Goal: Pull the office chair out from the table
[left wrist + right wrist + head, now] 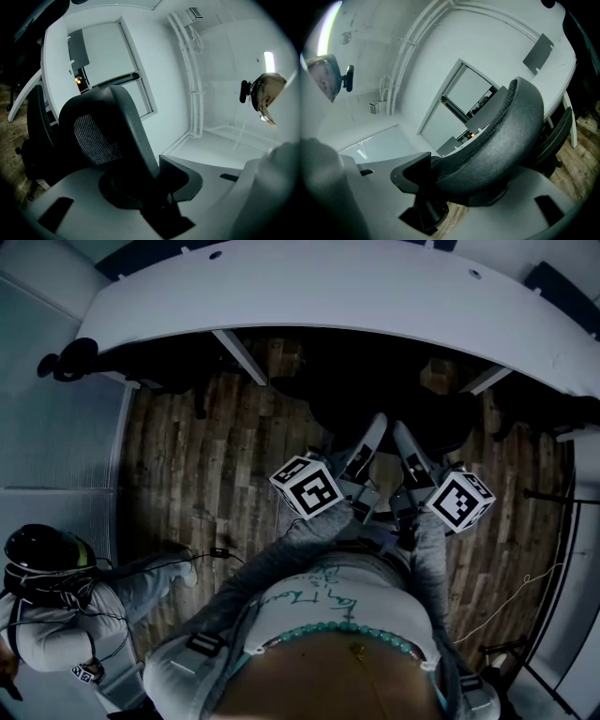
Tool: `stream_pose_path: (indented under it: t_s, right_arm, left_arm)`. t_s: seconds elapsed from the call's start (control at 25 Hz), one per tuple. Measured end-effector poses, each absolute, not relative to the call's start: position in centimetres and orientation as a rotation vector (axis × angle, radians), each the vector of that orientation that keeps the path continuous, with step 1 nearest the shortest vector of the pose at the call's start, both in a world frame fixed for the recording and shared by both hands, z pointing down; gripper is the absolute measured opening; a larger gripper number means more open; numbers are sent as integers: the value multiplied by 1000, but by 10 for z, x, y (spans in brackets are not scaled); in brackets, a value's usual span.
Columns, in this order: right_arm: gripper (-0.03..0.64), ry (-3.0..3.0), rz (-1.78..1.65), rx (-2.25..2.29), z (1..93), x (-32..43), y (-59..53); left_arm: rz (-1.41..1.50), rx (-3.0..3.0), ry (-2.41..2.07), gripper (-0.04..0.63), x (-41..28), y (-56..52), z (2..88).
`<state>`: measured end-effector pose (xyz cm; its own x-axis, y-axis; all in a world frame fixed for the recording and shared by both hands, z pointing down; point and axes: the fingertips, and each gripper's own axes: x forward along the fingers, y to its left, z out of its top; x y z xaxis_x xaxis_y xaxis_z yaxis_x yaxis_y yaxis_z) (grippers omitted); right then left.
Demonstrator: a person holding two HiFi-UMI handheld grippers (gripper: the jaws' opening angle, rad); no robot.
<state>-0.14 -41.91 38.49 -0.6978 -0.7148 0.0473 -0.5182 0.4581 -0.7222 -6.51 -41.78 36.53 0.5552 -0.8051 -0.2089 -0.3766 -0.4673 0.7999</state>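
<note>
My left gripper (152, 187) and right gripper (454, 185) each pinch the black mesh office chair (101, 136) between their jaws, gripping its top rim to drag it from the white curved bench (328, 296)

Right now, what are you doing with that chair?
A person holds a gripper in each hand. The left gripper and the right gripper are both clamped on the top of the black office chair, on its backrest. The chair stands right by the curved white table on the wooden floor. It is too dark there to tell how far out it has come. Another person crouches off to the left.
</note>
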Motion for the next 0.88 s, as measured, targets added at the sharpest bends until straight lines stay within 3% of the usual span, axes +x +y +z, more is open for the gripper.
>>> stream_pose_path:
  t_s: [0.32, 0.88]
  right_arm:
    - [244, 2456, -1036, -1064, 376, -28, -352]
    - [244, 2434, -1051, -1072, 384, -25, -353]
  left_arm:
    - [-821, 2097, -913, 123, -92, -350, 356]
    - [-775, 2091, -936, 124, -88, -352, 365]
